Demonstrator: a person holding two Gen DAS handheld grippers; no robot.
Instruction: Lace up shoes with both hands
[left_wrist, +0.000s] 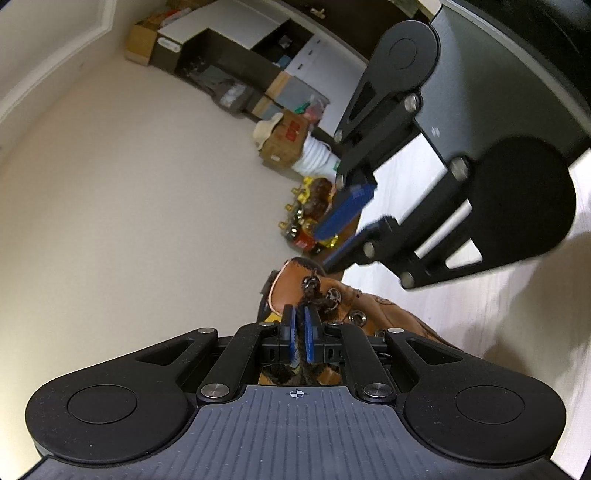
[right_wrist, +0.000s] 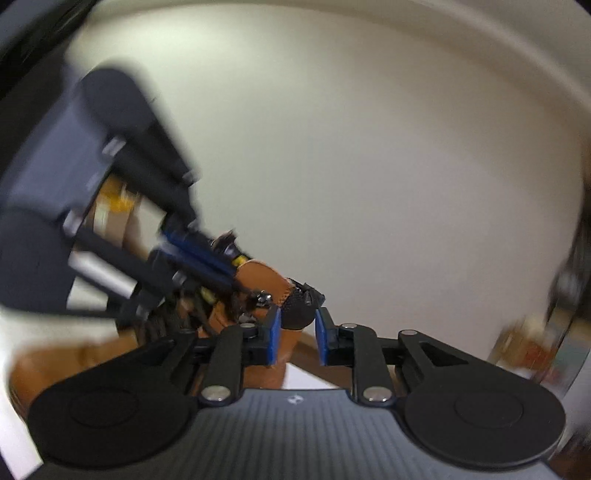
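Lacing partway along, as far as can be judged. Nearest in the left wrist view: left gripper (left_wrist: 300, 334), jaws narrow and clamped on the dark braided lace (left_wrist: 309, 295), which runs taut up to the top of the tongue. Just beyond: one brown leather boot (left_wrist: 354, 306) on the white tabletop (left_wrist: 498, 306), metal eyelets (left_wrist: 357, 316) showing along its right flank, at least two countable. Crossed laces lower down, seen blurred in the right wrist view, so lower rows probably done; top eyelets and the knot probably left. Farther right and above: right gripper (left_wrist: 341, 236), jaws parted with nothing between the pads; in its own view, boot's dark padded collar (right_wrist: 297, 310) just beyond the tips, not gripped. Counted: one boot, one lace strand held, two grippers. Farthest: cardboard boxes (left_wrist: 286, 142) and bottles (left_wrist: 308, 218) by the far wall.
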